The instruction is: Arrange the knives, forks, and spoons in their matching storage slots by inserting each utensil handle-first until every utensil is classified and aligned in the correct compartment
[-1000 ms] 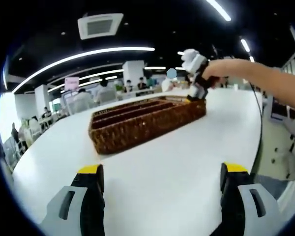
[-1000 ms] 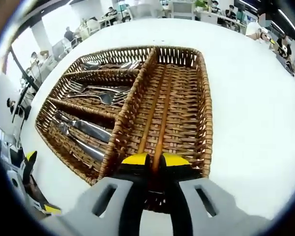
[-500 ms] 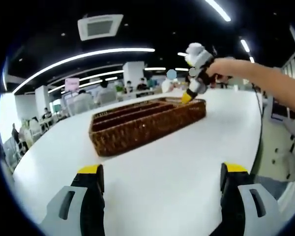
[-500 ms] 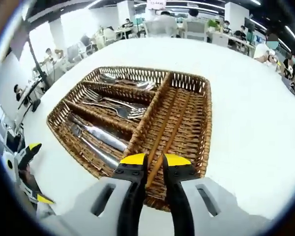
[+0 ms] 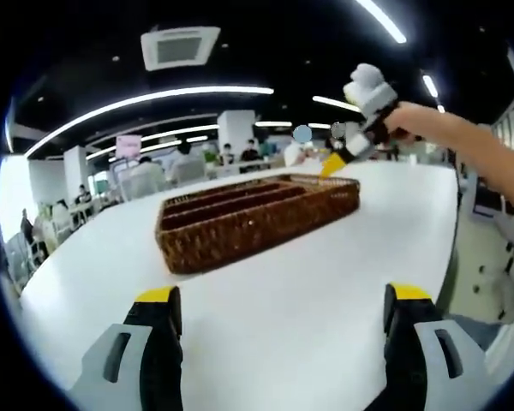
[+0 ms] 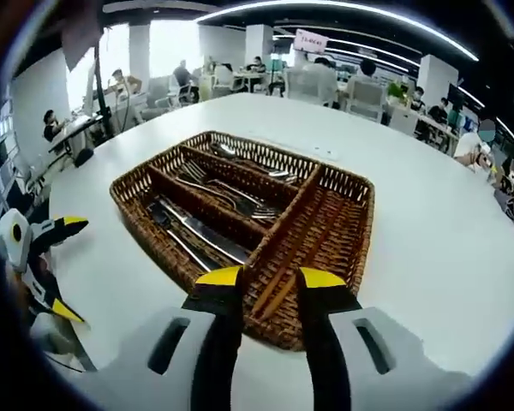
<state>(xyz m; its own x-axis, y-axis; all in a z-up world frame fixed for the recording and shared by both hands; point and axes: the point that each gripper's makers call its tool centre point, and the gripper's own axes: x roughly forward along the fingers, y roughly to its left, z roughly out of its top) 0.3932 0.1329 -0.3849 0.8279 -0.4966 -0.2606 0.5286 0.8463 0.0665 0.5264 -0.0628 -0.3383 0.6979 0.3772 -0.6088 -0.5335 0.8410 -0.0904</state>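
Note:
A brown wicker cutlery basket [image 6: 353,224] stands on the white table [image 6: 428,257]. Three slots hold spoons [image 6: 253,157], forks [image 6: 224,193] and knives [image 6: 199,240]; a pair of wooden chopsticks [image 6: 293,259] lies in the wide side compartment. My right gripper [image 6: 270,276] hovers above the basket's near end, open, nothing between its fingers. In the left gripper view it hangs [image 5: 334,161] over the basket's [image 5: 257,214] far corner, held by a person's hand. My left gripper [image 5: 283,295] is wide open and empty, low over the table, well short of the basket.
In the right gripper view my left gripper [image 6: 43,265] shows at the left edge, over the table rim. White tabletop [image 5: 283,274] spreads around the basket. People, chairs and desks fill the office behind.
My right gripper has risen and pulled back from the basket, its jaws spreading apart; the chopsticks stay in the wide compartment. The left gripper has held still.

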